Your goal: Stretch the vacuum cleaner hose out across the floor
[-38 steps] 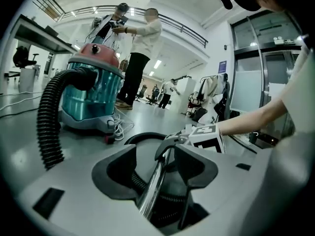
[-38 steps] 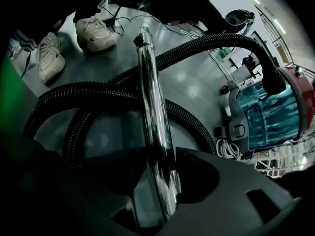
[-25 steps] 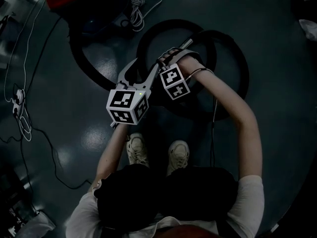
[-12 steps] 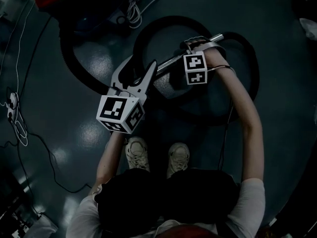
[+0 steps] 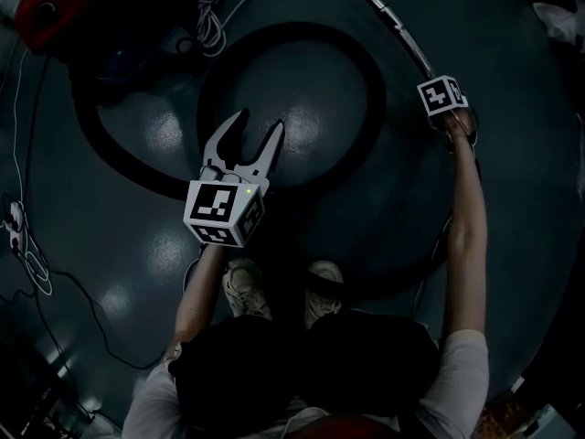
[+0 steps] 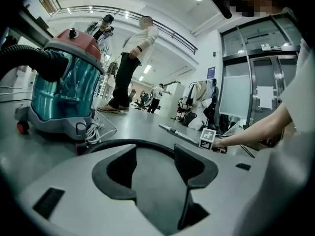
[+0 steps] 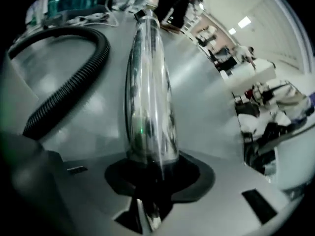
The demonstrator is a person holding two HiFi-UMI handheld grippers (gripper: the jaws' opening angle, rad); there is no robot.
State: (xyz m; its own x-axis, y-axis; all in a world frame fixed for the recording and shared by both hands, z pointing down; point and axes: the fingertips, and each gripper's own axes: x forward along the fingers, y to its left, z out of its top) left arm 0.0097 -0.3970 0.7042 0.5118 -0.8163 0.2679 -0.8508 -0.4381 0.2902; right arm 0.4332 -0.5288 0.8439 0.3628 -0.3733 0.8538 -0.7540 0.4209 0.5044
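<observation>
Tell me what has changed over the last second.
The right gripper swung out to the person's right, away from the left gripper, carrying the shiny metal tube; its jaws have just been closing and grip it. The two overlapping coils of the black ribbed hose opened into one wide loop. The left gripper stayed open and empty; the red-lidded teal vacuum canister stayed put.

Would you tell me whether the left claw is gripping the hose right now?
No, the left claw stands open and empty, with the hose lying beyond its tips.

hose (image 5: 292, 31) looped before shoes (image 5: 242, 286), vacuum (image 5: 41, 12) apparently upper-left
</observation>
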